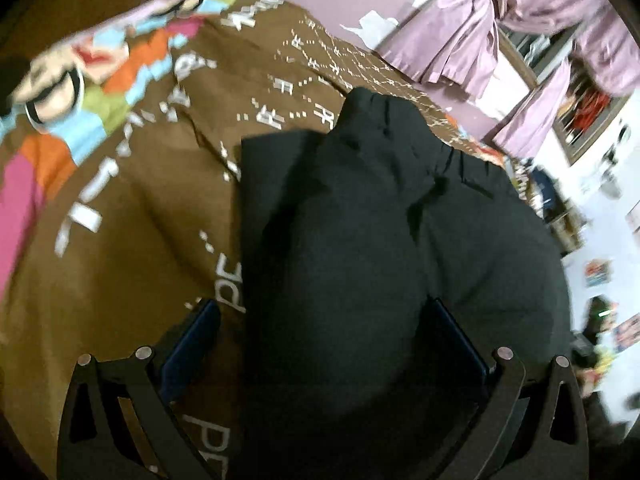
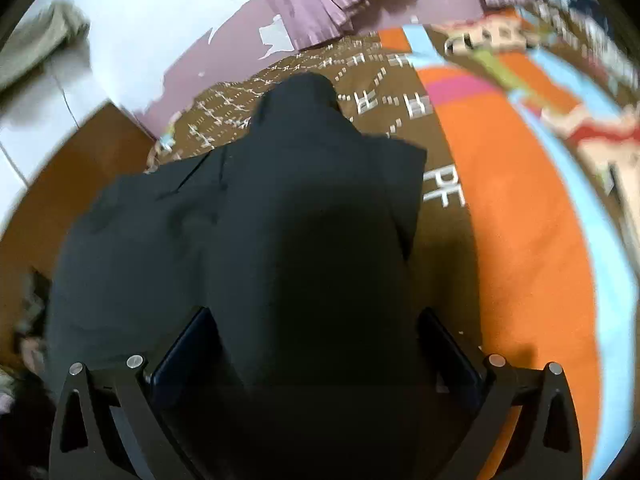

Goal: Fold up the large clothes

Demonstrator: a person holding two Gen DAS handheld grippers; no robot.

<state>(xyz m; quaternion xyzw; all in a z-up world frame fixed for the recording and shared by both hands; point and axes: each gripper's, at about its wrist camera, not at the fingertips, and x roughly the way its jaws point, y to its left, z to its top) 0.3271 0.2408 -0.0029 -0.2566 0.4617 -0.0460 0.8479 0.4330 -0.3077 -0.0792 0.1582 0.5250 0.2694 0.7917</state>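
A large black garment lies on a brown printed bedspread. In the left wrist view a fold of it rises between the blue fingers of my left gripper, whose jaws stand wide with the cloth bunched between them. In the right wrist view the same black garment runs up between the fingers of my right gripper, which also stand wide around the cloth. A square flap sticks out to the right.
The bedspread has orange, pink and blue cartoon patches. Lilac curtains hang by a window at the back. A white wall and a purple peeling wall lie behind the bed. A cluttered shelf stands at the right.
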